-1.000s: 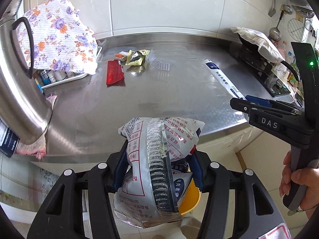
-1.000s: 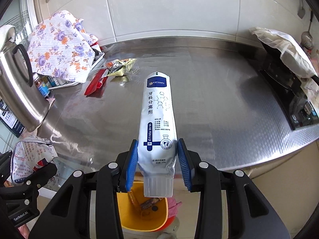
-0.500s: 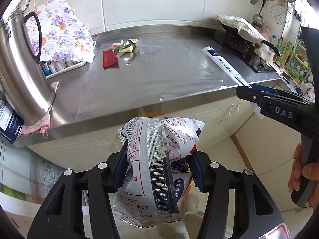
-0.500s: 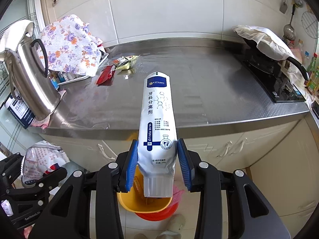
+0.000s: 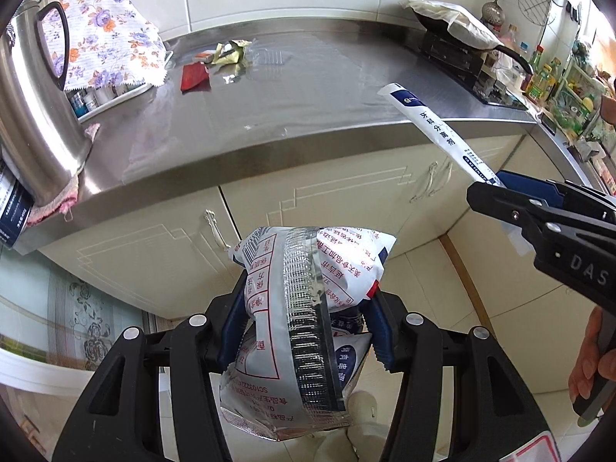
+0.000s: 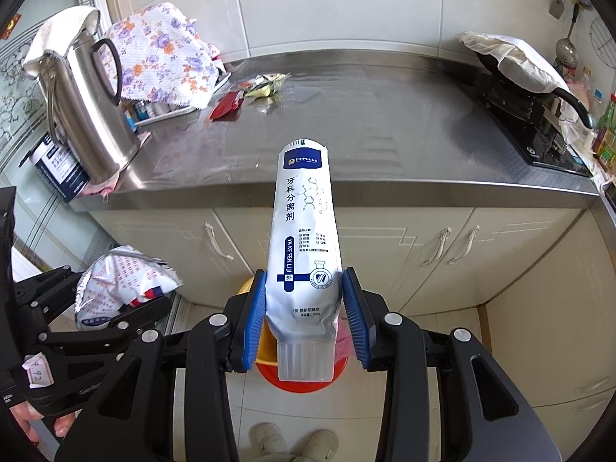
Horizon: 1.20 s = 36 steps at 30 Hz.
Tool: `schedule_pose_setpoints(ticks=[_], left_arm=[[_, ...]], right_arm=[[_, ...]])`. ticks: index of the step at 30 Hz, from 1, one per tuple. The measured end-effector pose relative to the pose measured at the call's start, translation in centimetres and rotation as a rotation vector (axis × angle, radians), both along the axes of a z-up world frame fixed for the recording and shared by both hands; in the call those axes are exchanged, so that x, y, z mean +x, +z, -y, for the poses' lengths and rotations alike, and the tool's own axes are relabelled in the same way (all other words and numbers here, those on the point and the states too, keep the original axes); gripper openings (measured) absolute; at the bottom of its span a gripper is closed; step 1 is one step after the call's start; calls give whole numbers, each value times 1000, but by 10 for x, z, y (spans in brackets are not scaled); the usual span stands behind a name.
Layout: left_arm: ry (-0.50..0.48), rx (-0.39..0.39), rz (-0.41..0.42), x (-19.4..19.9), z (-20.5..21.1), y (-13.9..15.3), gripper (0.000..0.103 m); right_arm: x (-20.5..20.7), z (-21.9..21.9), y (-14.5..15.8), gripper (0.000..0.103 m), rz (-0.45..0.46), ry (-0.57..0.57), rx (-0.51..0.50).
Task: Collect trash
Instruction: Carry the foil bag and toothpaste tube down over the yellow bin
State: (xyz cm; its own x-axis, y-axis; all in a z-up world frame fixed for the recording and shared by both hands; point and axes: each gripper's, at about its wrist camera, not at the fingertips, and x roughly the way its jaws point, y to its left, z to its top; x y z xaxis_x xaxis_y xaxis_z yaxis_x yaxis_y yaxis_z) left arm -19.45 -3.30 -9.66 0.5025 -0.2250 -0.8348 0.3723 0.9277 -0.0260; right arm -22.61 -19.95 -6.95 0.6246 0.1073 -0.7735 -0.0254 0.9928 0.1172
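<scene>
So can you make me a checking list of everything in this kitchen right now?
Surface: steel counter, shiny, mostly bare.
Job's things: silver snack bag in the left gripper; white tube in the right gripper; yellow bin on the floor under the tube.
Clutter: red wrapper and yellow-green wrappers on the counter.
Grippers: both shut on their items.
Cables: nothing seen.
Surroundings: steel kettle, floral cloth, stove with covered pan, cream cupboards.
</scene>
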Motion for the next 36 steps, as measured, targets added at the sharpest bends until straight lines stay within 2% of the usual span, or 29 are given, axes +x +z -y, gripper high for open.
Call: schedule_pose_setpoints(ticks=[10, 15, 25, 36], left_arm=[[34, 50, -68, -2, 3, -42, 54], [8, 89, -136, 10, -2, -79, 54], [-74, 144, -262, 48, -8, -157, 54], [-180, 212, -353, 75, 4, -225, 54]], right_arm=[[-8, 1, -30, 40, -84, 135, 22], [-1, -1, -58, 40, -143, 200, 24], [40, -6, -145, 40, -343, 279, 30], [83, -18, -237, 41, -514, 315, -28]])
